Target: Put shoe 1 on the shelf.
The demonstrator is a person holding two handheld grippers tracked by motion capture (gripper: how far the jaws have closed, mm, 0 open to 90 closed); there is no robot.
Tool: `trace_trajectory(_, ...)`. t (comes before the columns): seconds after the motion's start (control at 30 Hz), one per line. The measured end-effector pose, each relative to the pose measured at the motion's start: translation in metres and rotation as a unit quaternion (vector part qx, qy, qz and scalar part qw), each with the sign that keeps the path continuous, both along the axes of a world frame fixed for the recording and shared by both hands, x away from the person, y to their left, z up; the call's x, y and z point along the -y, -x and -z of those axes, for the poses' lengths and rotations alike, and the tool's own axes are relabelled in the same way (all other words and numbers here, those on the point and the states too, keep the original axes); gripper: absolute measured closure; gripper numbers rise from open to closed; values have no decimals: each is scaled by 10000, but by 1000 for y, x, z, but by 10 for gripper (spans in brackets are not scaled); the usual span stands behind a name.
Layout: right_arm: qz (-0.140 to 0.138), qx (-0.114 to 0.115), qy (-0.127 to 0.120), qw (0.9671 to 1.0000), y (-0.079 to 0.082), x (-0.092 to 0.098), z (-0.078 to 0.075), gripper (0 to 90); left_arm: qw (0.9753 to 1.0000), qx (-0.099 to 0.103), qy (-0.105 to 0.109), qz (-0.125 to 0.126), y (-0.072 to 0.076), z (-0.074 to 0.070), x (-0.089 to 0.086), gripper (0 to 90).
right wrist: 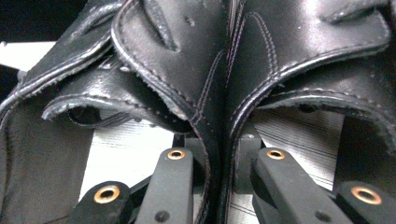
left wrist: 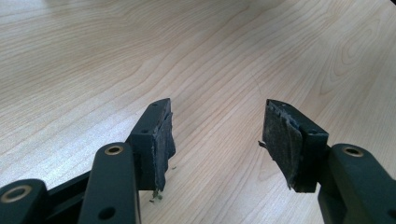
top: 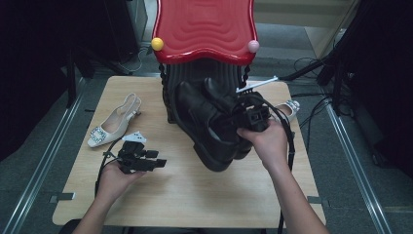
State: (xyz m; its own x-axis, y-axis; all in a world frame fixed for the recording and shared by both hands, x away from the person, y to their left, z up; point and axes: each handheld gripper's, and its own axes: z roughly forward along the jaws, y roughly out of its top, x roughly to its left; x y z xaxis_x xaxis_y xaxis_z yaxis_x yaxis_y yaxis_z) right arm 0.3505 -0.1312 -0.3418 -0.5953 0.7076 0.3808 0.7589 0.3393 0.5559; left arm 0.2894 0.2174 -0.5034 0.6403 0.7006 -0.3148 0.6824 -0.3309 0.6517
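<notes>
A pair of black leather ankle boots (top: 204, 122) hangs tilted over the middle of the wooden table (top: 195, 195), in front of the black base of a red-topped stand (top: 204, 27). My right gripper (top: 251, 117) is shut on them. In the right gripper view the jaws pinch the two boots' inner collars (right wrist: 205, 84) together, and the leather hides most of the right gripper's (right wrist: 218, 154) pads. My left gripper (top: 158, 163) rests low at the table's left front, open. In its own view the left gripper (left wrist: 217, 135) holds nothing, with bare wood (left wrist: 140, 56) between its worn pads (left wrist: 163, 140).
A white slingback heel with a jewelled buckle (top: 114, 122) lies at the table's left. A second pale heel (top: 290, 108) lies at the right, behind the right hand. The stand carries a yellow knob (top: 157, 44) and a pink knob (top: 253, 46). Cables trail on the floor at right.
</notes>
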Motion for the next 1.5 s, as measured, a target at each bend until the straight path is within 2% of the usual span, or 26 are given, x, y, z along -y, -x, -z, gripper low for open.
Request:
trace_trajectory(0.03, 150, 137, -3, 9998, -6, 0, -2, 820, 10000, -3, 5, 6, 0, 0, 0, 429)
trace_trajectory(0.13, 538, 327, -59, 9980, -23, -2, -3, 820, 10000, -31, -22, -2, -2, 2, -1, 429)
trace_trajectory(0.2, 760, 402, -110, 9962, -32, -3, -2, 820, 10000, -53, -21, -13, -3, 3, -3, 429)
trace_trajectory(0.27, 954, 426, -268, 9942, -41, -7, 1, 819, 10000, -55, 16, -20, -3, 2, -3, 429)
trace_trajectory(0.37, 1145, 610, -135, 9915, -50, -22, 6, 818, 10000, -52, 10, -9, -3, 3, -3, 430)
trace_trajectory(0.4, 1213, 701, -14, 9901, -53, -29, 8, 817, 10000, -44, -7, -2, -3, 3, -3, 430)
trace_trajectory(0.5, 1393, 761, 87, 9873, -59, -41, 14, 818, 10000, -56, -3, 13, -2, 3, -2, 430)
trace_trajectory(0.63, 1701, 1082, 172, 9793, -62, -53, 17, 817, 10000, -36, 21, 21, -2, 2, -2, 430)
trace_trajectory(0.73, 1796, 1045, 81, 9781, -70, -56, 20, 817, 10000, -47, -15, 32, -2, 3, -1, 430)
trace_trajectory(0.83, 1859, 1092, 224, 9762, -71, -65, 24, 815, 10000, -59, -32, 53, -1, 3, 1, 431)
trace_trajectory(0.93, 1912, 1020, 154, 9761, -75, -71, 32, 802, 10000, -62, -26, 68, -1, 3, 1, 431)
trace_trajectory(1.0, 1951, 1049, 152, 9750, -75, -73, 35, 802, 10000, -49, -36, 75, 0, 3, 1, 431)
trace_trajectory(1.13, 2053, 1022, -79, 9733, -77, -73, 32, 806, 10000, -56, -23, 75, -1, 3, 1, 431)
trace_trajectory(1.2, 2124, 1089, -122, 9710, -78, -74, 30, 807, 9999, -58, -30, 99, 0, 3, 1, 431)
trace_trajectory(1.23, 2187, 1041, -148, 9701, -79, -75, 29, 807, 9999, -46, -14, 93, 0, 3, 2, 431)
trace_trajectory(1.27, 2259, 1038, -149, 9685, -80, -76, 29, 807, 9999, -46, -11, 94, 0, 3, 2, 431)
trace_trajectory(1.4, 2255, 1090, -106, 9681, -83, -83, 35, 800, 9999, -56, -25, 116, 0, 3, 1, 431)
trace_trajectory(1.5, 2327, 1136, -124, 9658, -84, -85, 36, 800, 9999, -63, -23, 116, 0, 3, 2, 431)
